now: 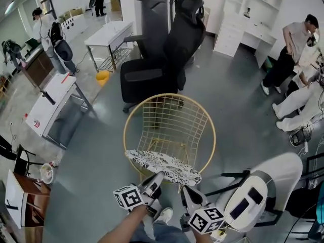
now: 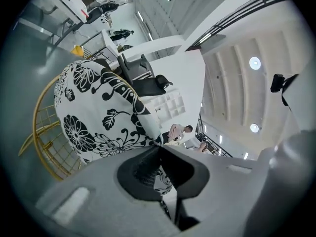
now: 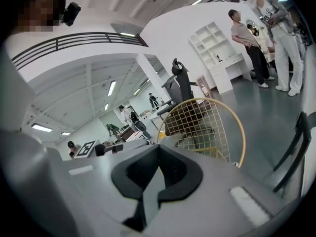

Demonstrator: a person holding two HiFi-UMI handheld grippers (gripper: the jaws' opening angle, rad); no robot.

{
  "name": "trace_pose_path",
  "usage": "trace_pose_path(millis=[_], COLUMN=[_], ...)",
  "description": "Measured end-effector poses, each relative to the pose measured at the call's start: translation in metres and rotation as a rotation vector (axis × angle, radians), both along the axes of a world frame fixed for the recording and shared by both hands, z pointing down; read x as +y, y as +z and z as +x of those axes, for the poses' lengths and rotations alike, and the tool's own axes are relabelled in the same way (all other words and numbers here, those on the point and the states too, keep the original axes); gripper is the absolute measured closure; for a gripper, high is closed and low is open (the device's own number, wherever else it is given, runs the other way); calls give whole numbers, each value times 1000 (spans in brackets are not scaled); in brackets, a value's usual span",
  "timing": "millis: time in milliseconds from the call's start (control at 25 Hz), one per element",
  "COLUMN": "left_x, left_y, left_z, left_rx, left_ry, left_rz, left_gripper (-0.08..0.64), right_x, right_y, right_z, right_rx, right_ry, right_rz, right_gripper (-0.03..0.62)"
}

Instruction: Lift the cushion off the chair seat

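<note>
Item: cushion [image 1: 163, 167]. Round and flat, with a white cover printed in black flowers, leaves and curling stems. It lies across the front of the seat of the gold wire chair [image 1: 169, 120], its near rim overhanging toward the person. Whether it is clear of the wire cannot be told.

Surroundings: The chair has a round wire-grid back inside a gold hoop. A black office chair [image 1: 162, 59] stands directly behind it. A white counter [image 1: 109, 34] on a metal frame stands further back left, with a yellow bucket [image 1: 103, 77] on the grey floor beside it. White shelving [image 1: 248, 9] is at the back right. A white moulded chair [image 1: 263, 186] stands just to the right of the grippers. Several people stand at the right edge and at the far left. Nothing lies on top of the cushion.

Left gripper [image 1: 154, 182]: it sits at the cushion's near rim. In the left gripper view, the left gripper [image 2: 159, 148] has its jaws pinched on the printed fabric, and the cushion [image 2: 98, 107] spreads away above them, with the gold frame [image 2: 44, 132] at its left.

Right gripper [image 1: 186, 192]: it sits just beside the left one, close to the cushion's near right edge. In the right gripper view, the right gripper [image 3: 157, 148] has its jaws together with nothing between them, pointing at the chair back [image 3: 207, 122].
</note>
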State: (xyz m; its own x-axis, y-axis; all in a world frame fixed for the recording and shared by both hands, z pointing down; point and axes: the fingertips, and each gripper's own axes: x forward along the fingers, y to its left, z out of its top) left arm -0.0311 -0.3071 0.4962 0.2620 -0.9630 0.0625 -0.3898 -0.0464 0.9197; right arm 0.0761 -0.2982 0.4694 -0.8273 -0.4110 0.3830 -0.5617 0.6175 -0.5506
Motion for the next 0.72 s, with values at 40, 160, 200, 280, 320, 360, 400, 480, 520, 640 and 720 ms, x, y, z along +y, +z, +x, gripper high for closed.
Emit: trace_pose_path(millis=[40,160,200,280,320,360,400,480,520,640,720], left_x=[2,11,15,22,26,30,34,41,44,54,63], left_y=[-5,-25,-32,-48,-56,-63,-71,-85,-92,-108,-116], left_z=[0,3,4,4,3,2,1,-3,-6,-16,-22], left_rx=[-6,-21,-25,-46,-52,-58,-66,-85,-92,-109,-125], left_ry=[-6,-8,-4,2,0,-4,-7,-13,-19,-33,-37], left_rz=[1,5,10,22,29,37,44,57,66,89,97], left_gripper=[549,549,549,549,549,549,549,549,549,549,549], right_x=[0,1,2,6,8,10,11,14,16,20,24], right_y=[-6,-22,-27,-38,-43,-48,-53,-62,-66,-77,-83], right_z=[1,2,1,-2,-2,-3,-4,-7,-9,-16,-21], right_rx=[-6,-21,-27,-35,-34,-29,-25,-19,-17,-9,-2], right_ry=[0,0,2,8,10,13,18,27,30,47,59], right_rz=[11,37,45,67,82,99,116,145,158,196,217], right_gripper=[597,597,597,597,597,595,597,597,597,597,597])
